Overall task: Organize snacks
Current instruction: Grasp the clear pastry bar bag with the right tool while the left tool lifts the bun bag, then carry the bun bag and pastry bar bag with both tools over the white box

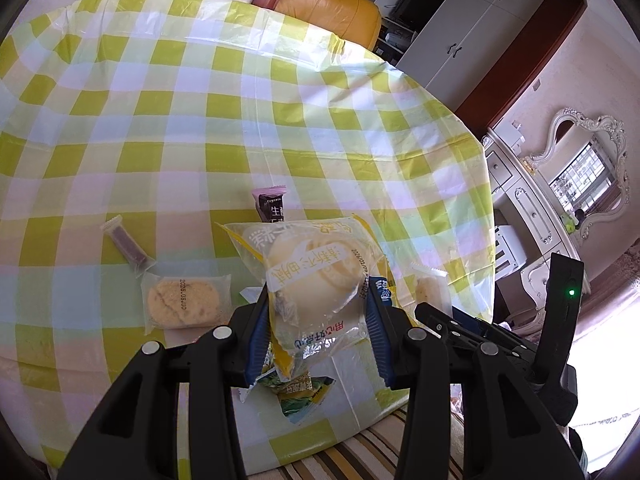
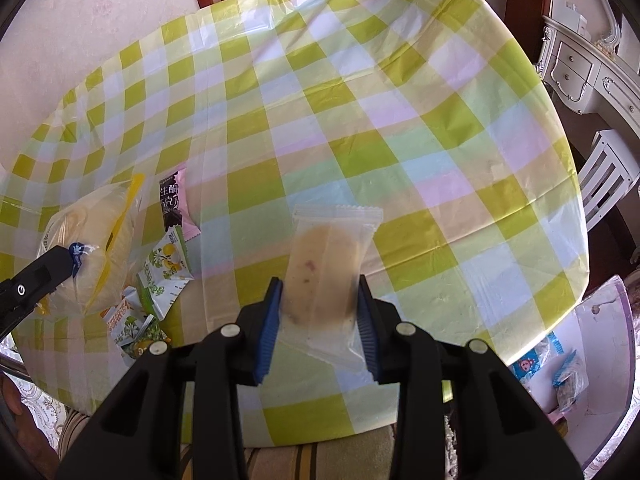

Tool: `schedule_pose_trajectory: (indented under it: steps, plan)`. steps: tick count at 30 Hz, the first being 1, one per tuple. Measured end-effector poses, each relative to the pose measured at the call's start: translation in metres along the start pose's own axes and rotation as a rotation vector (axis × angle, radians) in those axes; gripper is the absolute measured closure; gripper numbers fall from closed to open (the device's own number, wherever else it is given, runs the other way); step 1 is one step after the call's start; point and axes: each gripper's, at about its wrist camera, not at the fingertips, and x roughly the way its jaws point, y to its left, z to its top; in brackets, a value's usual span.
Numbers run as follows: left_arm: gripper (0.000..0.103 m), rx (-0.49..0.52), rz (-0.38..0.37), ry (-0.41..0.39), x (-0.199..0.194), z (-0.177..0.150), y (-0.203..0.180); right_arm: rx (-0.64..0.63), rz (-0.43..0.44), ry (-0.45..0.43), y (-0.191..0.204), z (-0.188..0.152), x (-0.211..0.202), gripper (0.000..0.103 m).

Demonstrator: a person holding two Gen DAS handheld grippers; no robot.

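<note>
- Left wrist view: the left gripper (image 1: 318,320) clamps a yellow bun packet (image 1: 316,276) above the checked tablecloth (image 1: 200,120); a round biscuit pack (image 1: 185,304) lies left.
- Right wrist view: the right gripper (image 2: 318,320) pinches a clear-wrapped pastry (image 2: 326,272) over the cloth.

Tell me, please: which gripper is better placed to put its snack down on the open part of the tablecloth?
Probably the right gripper: its clear-wrapped pastry hangs over bare tablecloth. The left gripper holds its yellow bun packet above other snacks.
</note>
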Motion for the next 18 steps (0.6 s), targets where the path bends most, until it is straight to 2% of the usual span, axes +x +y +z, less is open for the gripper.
schedule_pose_trajectory:
  steps: [18]
  plan:
    - [0.061,0.154,-0.102,0.044,0.007,-0.018,-0.08,0.061,-0.109,-0.04,-0.064,-0.005,-0.049,0.067]
